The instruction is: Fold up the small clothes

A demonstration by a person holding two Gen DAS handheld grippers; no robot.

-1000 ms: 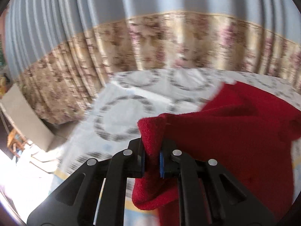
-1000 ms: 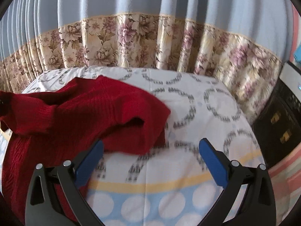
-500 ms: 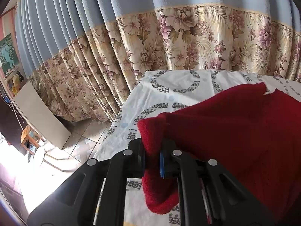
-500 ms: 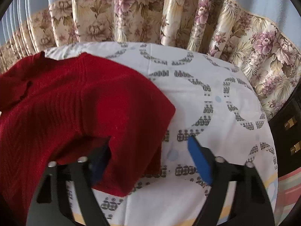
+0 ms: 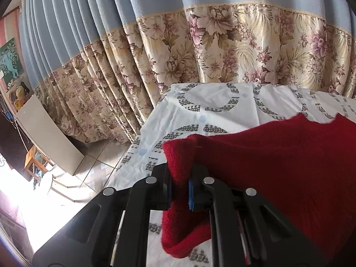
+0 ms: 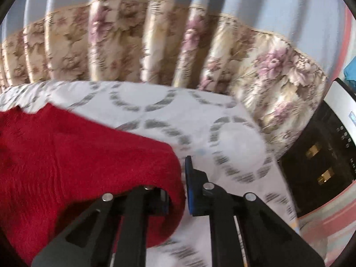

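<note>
Your left gripper has its jaws clamped tight on a bunched corner of the red sweater. Your right gripper has its jaws closed on the opposite corner, the knit pinched between the blue pads. The sweater spreads between them over the circle-patterned bedsheet, in front of the floral curtain.

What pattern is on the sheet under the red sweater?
White sheet with rings of small grey marks and pale blue dots, sharpest in the left wrist view.
</note>
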